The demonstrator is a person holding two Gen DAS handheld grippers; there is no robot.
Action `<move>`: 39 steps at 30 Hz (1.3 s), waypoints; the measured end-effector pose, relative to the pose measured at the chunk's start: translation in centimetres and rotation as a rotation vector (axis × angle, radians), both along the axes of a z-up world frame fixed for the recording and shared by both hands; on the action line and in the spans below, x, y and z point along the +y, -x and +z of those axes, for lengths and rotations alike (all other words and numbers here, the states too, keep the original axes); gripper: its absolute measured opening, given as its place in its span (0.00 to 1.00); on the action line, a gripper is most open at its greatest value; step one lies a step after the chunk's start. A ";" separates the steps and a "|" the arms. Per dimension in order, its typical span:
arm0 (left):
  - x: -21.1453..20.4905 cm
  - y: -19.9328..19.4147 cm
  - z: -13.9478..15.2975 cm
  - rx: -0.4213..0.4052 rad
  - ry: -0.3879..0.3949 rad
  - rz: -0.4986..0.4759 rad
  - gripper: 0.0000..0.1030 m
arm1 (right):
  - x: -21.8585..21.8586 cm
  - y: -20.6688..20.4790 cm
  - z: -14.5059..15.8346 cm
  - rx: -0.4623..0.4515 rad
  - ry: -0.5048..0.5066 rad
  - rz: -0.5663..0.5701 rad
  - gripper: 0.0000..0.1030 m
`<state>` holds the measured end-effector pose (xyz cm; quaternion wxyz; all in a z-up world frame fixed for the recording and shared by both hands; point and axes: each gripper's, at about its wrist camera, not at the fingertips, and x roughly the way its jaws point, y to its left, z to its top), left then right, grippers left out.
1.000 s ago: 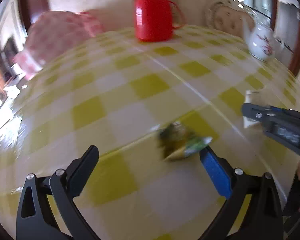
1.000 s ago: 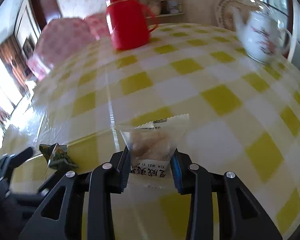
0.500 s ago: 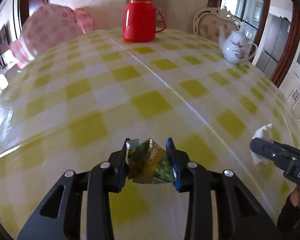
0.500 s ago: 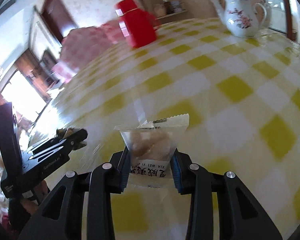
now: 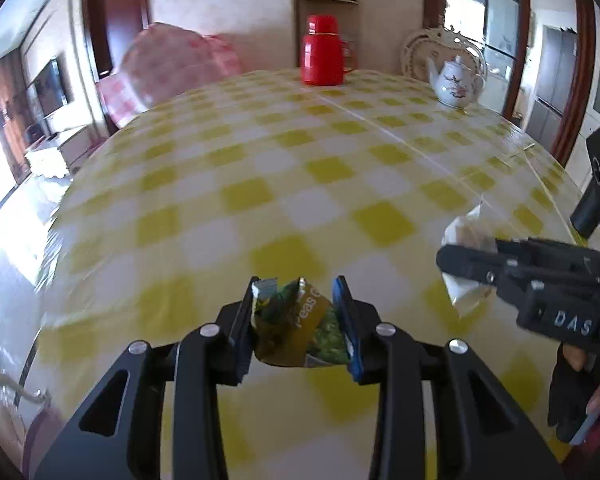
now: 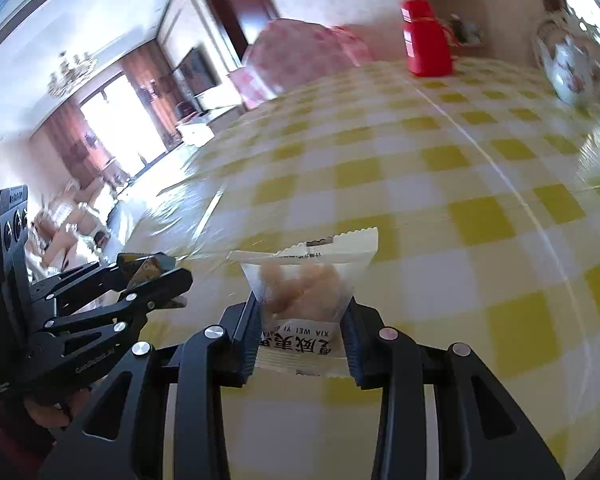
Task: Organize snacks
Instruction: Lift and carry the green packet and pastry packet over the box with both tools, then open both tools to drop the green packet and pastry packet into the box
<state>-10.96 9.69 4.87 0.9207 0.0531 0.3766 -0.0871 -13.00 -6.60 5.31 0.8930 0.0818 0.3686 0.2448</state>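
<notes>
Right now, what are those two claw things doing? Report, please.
Left tool shut on green crinkly pea snack packet. Right tool shut on clear biscuit packet. Nothing in the way.

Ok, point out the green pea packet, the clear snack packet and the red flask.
green pea packet [image 5: 300, 326], left wrist view, middle of its crumpled front.
clear snack packet [image 6: 306, 292], right wrist view, see-through part over the snack.
red flask [image 5: 322, 60], left wrist view, its body.
</notes>
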 end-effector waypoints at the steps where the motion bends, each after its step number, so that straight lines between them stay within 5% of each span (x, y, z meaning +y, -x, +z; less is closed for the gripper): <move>1: 1.3 1.8 0.1 -0.011 0.000 0.020 0.35 | 0.9 1.0 0.2 -0.009 0.003 0.019 0.34; 12: 8.7 12.9 1.5 -0.105 0.001 0.123 0.36 | 10.0 9.6 2.0 -0.107 0.087 0.203 0.34; 20: 15.5 18.6 -0.6 -0.043 -0.015 0.259 0.36 | 18.4 15.2 -0.6 -0.098 0.192 0.445 0.35; 31: 23.0 23.0 -3.1 0.015 -0.015 0.425 0.37 | 24.5 19.1 -2.7 -0.090 0.278 0.612 0.35; 34: 23.1 22.7 -3.6 0.035 -0.021 0.428 0.43 | 25.1 19.8 -2.9 -0.086 0.290 0.661 0.38; 36: 22.9 22.5 -3.7 0.038 -0.028 0.437 0.80 | 25.4 20.2 -3.1 -0.084 0.310 0.680 0.46; 39: 23.0 22.9 -2.9 -0.016 -0.003 0.461 0.92 | 25.3 20.5 -3.2 -0.078 0.336 0.689 0.65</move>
